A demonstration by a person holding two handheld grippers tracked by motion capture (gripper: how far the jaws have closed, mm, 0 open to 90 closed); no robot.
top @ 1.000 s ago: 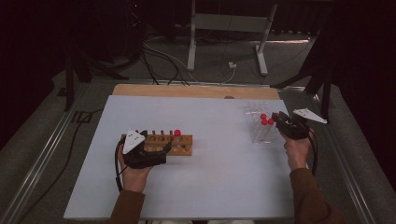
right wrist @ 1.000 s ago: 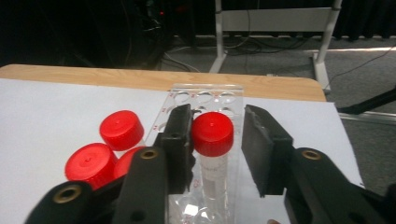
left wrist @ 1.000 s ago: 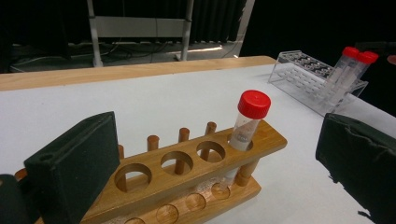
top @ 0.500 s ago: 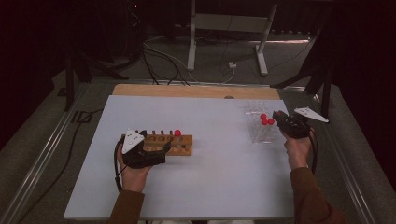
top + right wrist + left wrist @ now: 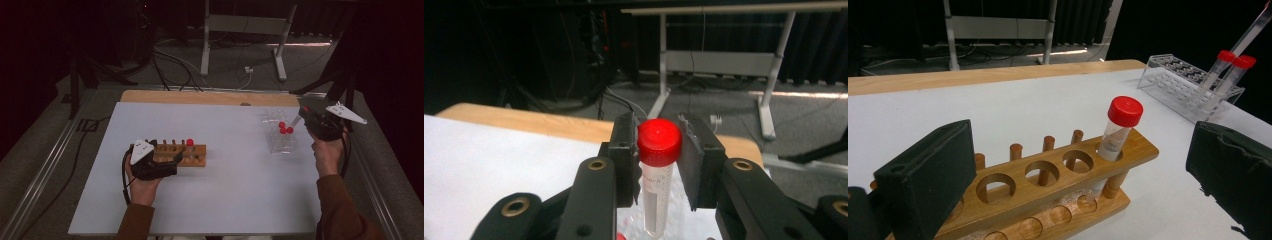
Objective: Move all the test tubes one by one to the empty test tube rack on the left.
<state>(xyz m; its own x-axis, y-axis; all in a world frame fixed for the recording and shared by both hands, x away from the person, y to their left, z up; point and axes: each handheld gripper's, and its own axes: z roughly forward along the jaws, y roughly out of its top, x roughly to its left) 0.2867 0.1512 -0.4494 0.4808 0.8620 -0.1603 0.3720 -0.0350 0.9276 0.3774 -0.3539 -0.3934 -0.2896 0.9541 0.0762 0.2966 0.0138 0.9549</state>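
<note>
white table (image 5: 225,200) carries the work — one red-capped tube (image 5: 1118,127) already stands in the wooden rack (image 5: 1048,195), which the left gripper (image 5: 1083,180) straddles with wide jaws, while the right gripper (image 5: 658,160) clamps another tube (image 5: 658,165) over the clear rack (image 5: 280,142), two tubes left there.

I see a white table top (image 5: 235,200) with a bare tan wood strip (image 5: 200,97) along its far edge, upper middle of the high view. The rack (image 5: 1048,200) at lower centre of the left gripper view is honey-brown wood; its tube (image 5: 1118,130) is clear with a red cap. At upper right, a clear plastic rack (image 5: 1178,80) — two red-capped tubes (image 5: 1228,70). Between my right gripper's (image 5: 659,145) black jaws — another clear tube (image 5: 658,165), red cap.
</note>
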